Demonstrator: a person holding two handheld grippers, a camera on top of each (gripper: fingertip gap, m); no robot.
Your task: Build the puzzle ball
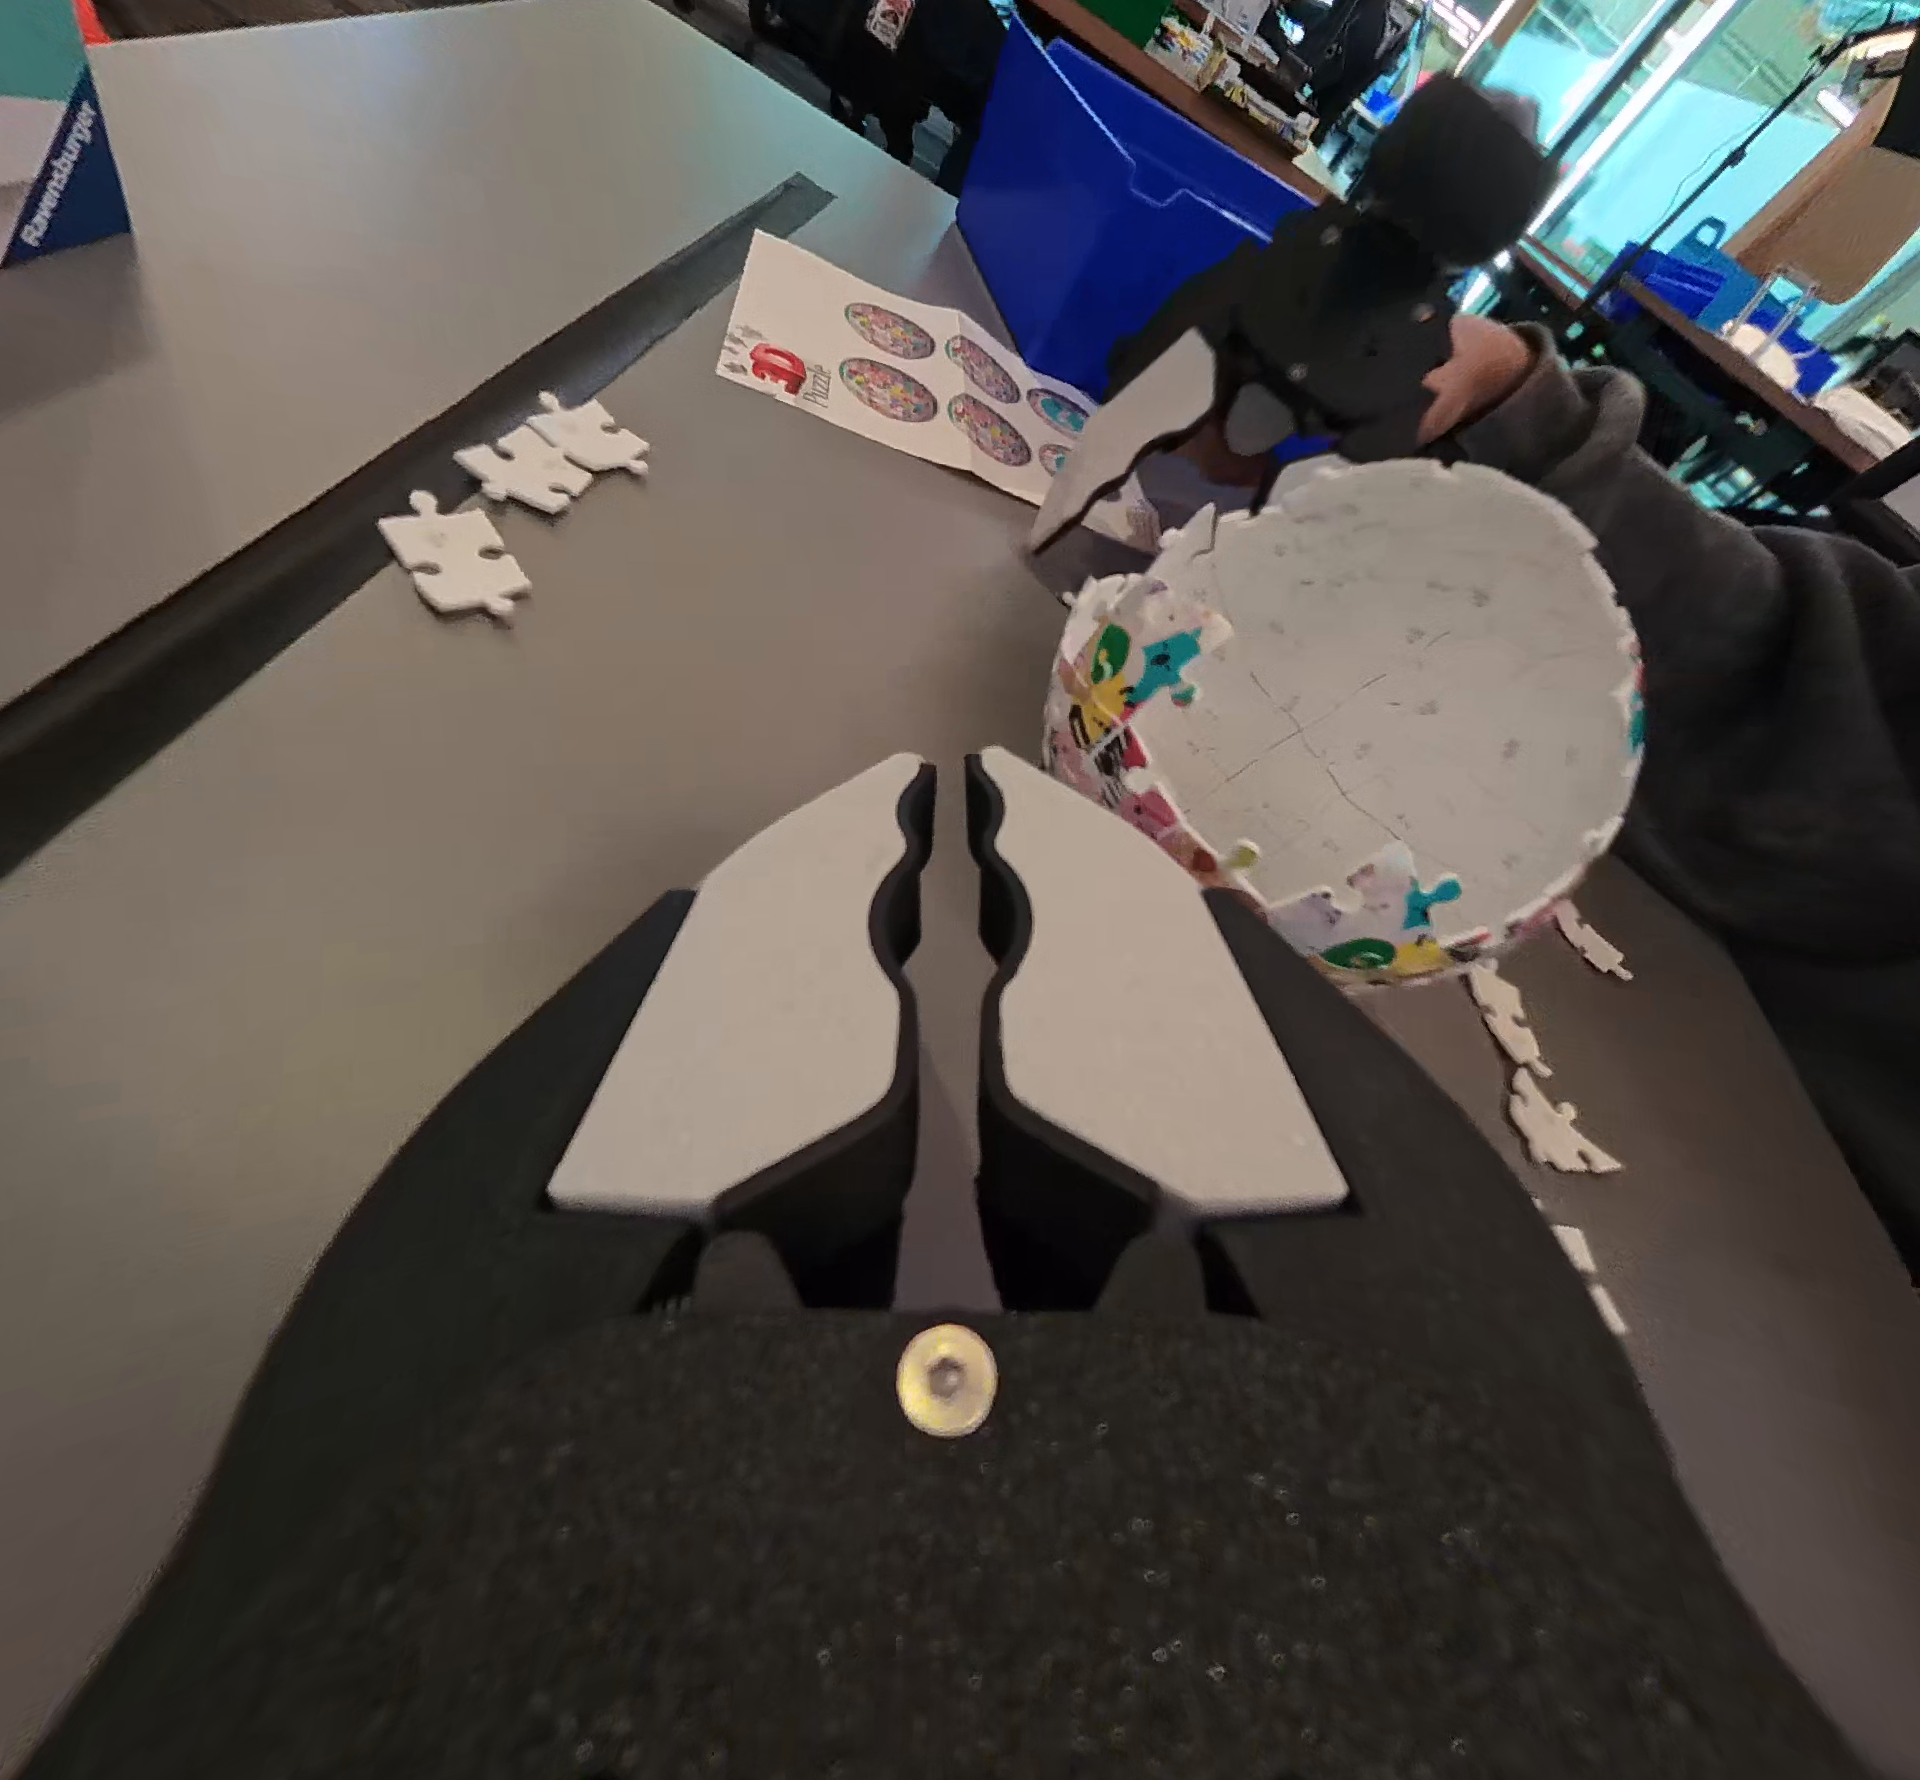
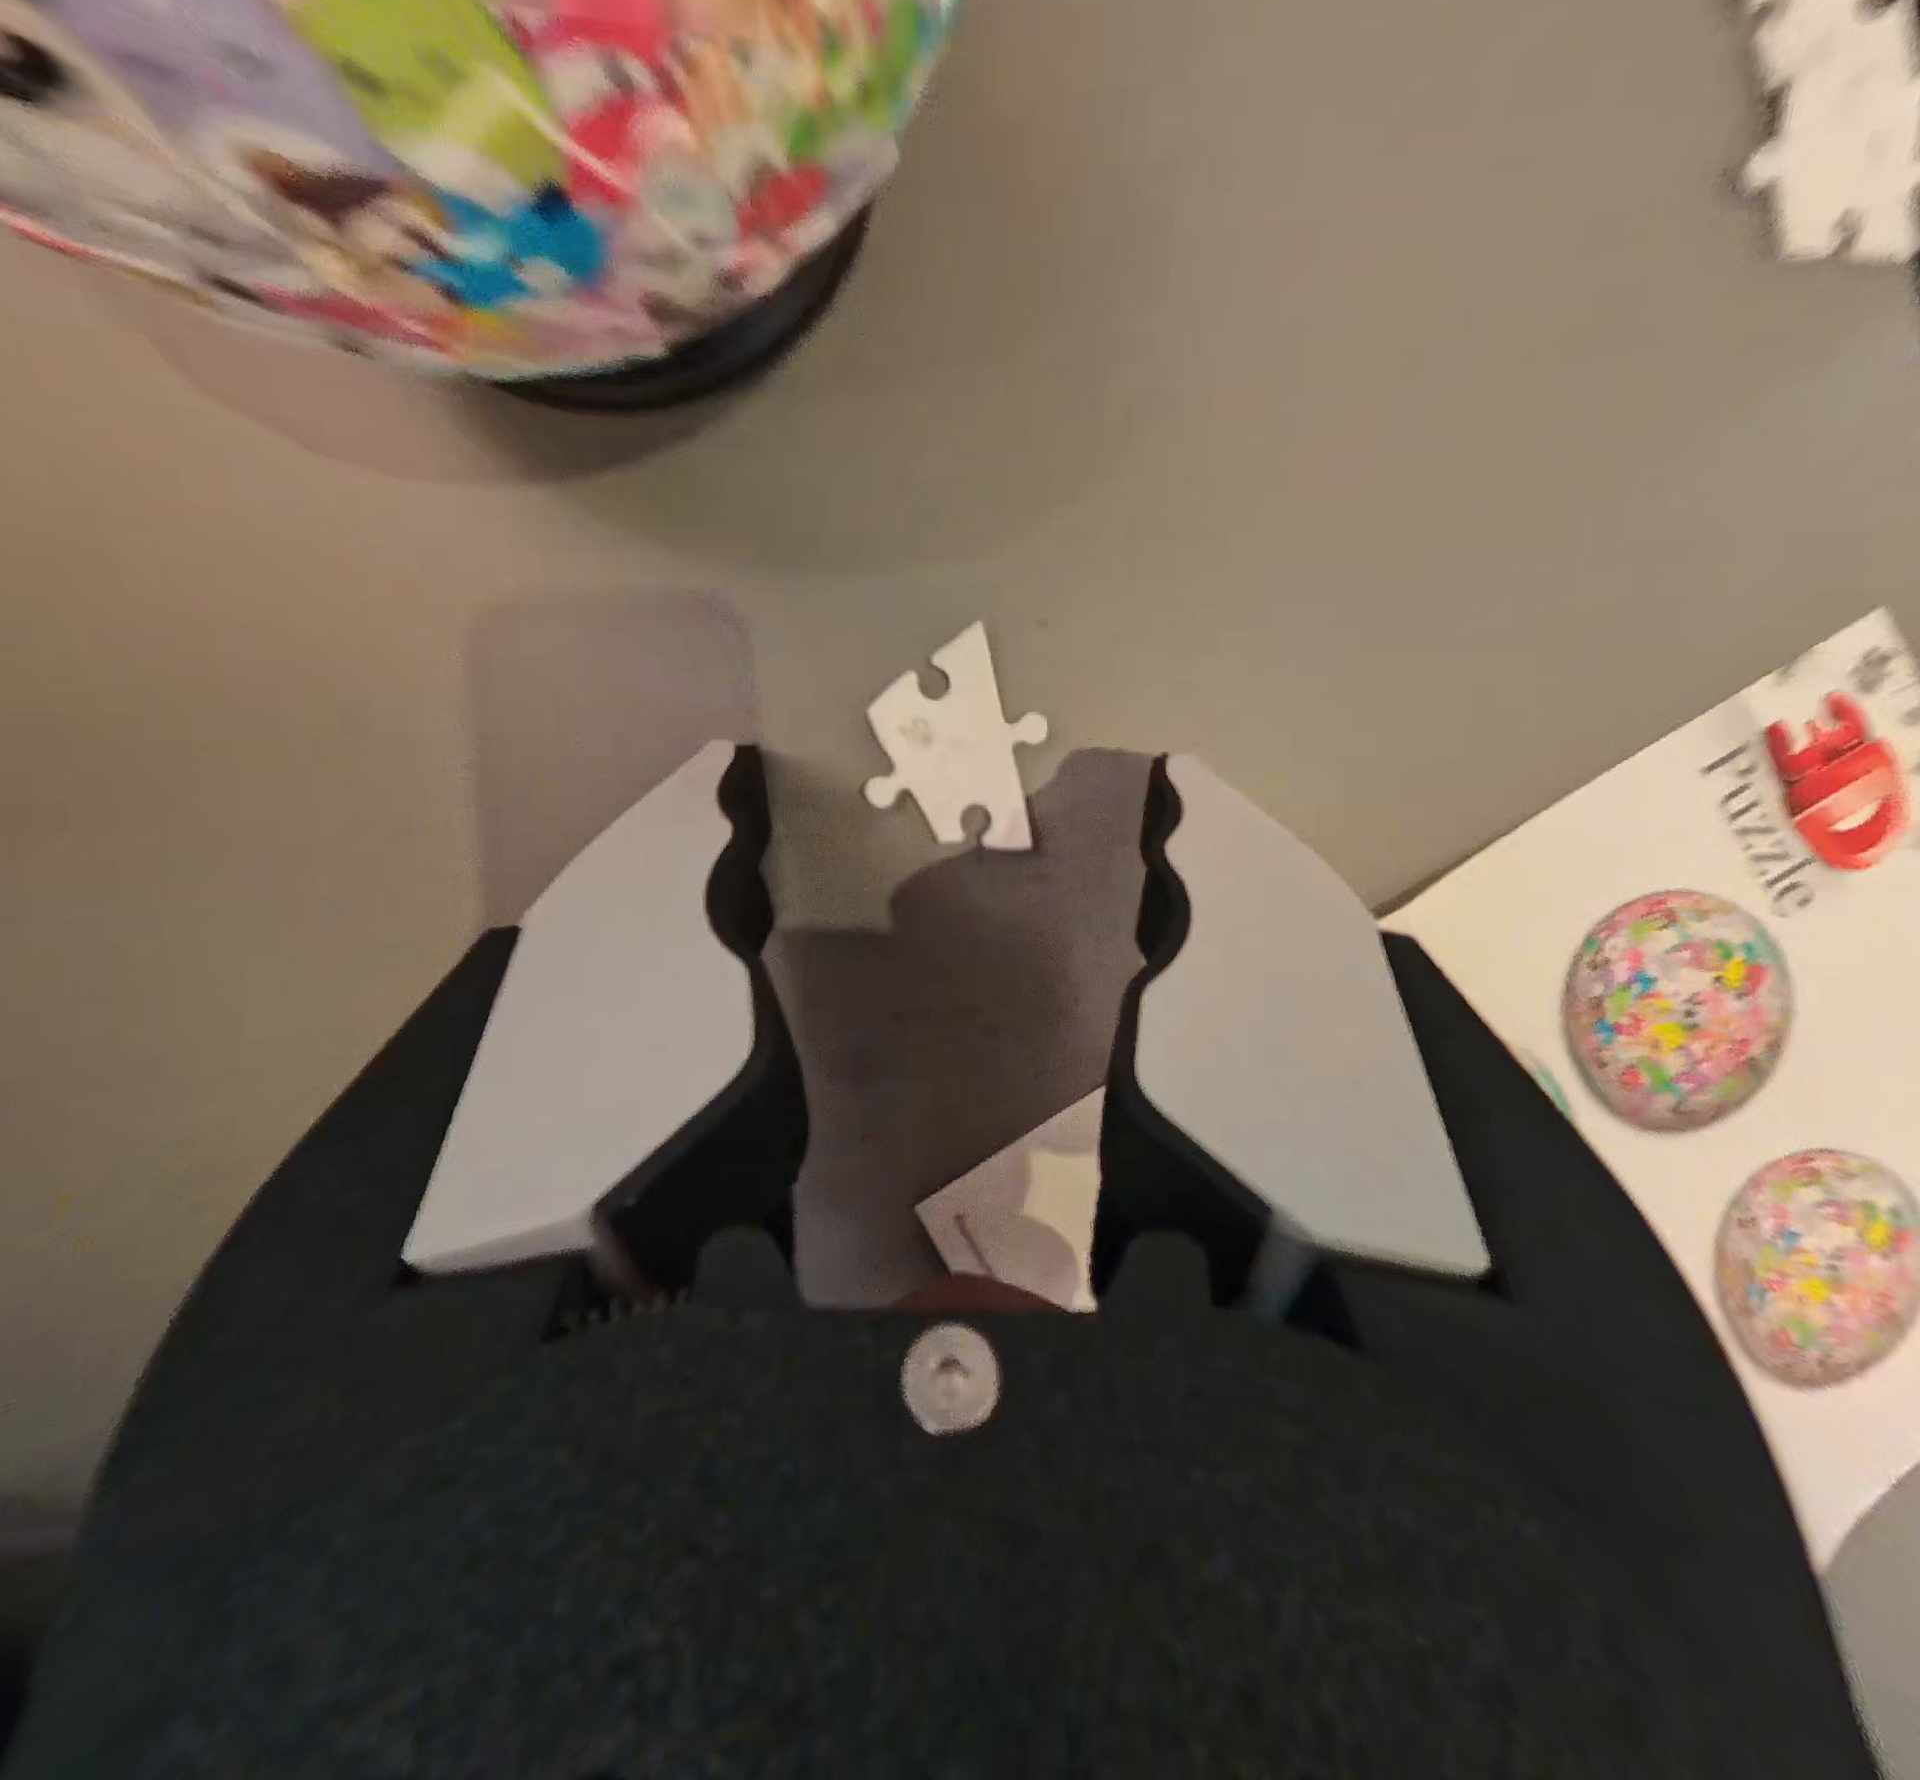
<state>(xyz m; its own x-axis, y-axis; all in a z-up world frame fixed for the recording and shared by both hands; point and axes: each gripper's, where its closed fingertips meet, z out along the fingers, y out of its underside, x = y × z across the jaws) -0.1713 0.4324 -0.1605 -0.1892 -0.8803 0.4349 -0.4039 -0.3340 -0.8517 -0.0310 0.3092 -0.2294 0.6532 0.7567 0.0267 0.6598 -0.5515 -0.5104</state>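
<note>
Left gripper (image 1: 950, 774) up over the grey table (image 1: 727, 650), fingers drawn nearly together with only a thin slit between them, and nothing in that slit. Just to its right sits the half-built puzzle ball (image 1: 1382, 743), open side tipped toward this camera, white inside, coloured pictures on the outer shell. The ball's base is cut off from here; the right wrist view catches a dark ring (image 2: 717, 369) under it, though the ball (image 2: 447, 99) is badly smeared there.

Right gripper (image 2: 951, 774) now, jaws spread wide, pointing down at the table. A single white piece (image 2: 951, 743) lies face-down right between the fingertips (touching either one? can't tell). From the left camera that gripper (image 1: 1101, 504) is a dark blur behind the ball, and the piece is hidden.

Loose white pieces (image 1: 520, 494) lie far left by the table seam, more (image 1: 1538, 1034) trail under the ball's right edge. The printed leaflet (image 1: 894, 380) lies beyond, a blue bin (image 1: 1081, 213) behind it, and a box (image 1: 52, 130) is cropped at the top left corner.
</note>
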